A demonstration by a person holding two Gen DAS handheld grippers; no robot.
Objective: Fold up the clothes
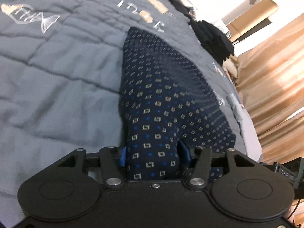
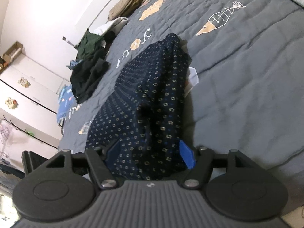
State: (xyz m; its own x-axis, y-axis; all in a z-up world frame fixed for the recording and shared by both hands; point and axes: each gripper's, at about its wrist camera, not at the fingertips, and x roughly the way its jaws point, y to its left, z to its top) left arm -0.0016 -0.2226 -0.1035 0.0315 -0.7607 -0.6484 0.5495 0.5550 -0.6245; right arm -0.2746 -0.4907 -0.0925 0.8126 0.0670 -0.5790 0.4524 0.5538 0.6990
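A navy garment with small beige squares and blue dots [image 1: 161, 87] lies along the grey quilt, and its near end rises into my left gripper [image 1: 153, 152]. Bunched cloth fills the gap between the blue pads [image 1: 123, 156], which press on it from both sides. In the right wrist view the same garment [image 2: 152, 87] drapes up in folds into my right gripper [image 2: 150, 152], whose blue pads [image 2: 187, 156] hold a thick bunch of it. A white label [image 2: 192, 77] sticks out at the garment's right edge.
The grey quilt [image 1: 57, 66] [image 2: 247, 76] with fishbone prints covers the bed. A heap of black and dark green clothes [image 2: 89, 72] [image 1: 212, 39] lies near the bed's edge, with a blue garment [image 2: 65, 102] beside it. Golden curtains [image 1: 275, 76] and a white wardrobe [image 2: 28, 87] stand beyond.
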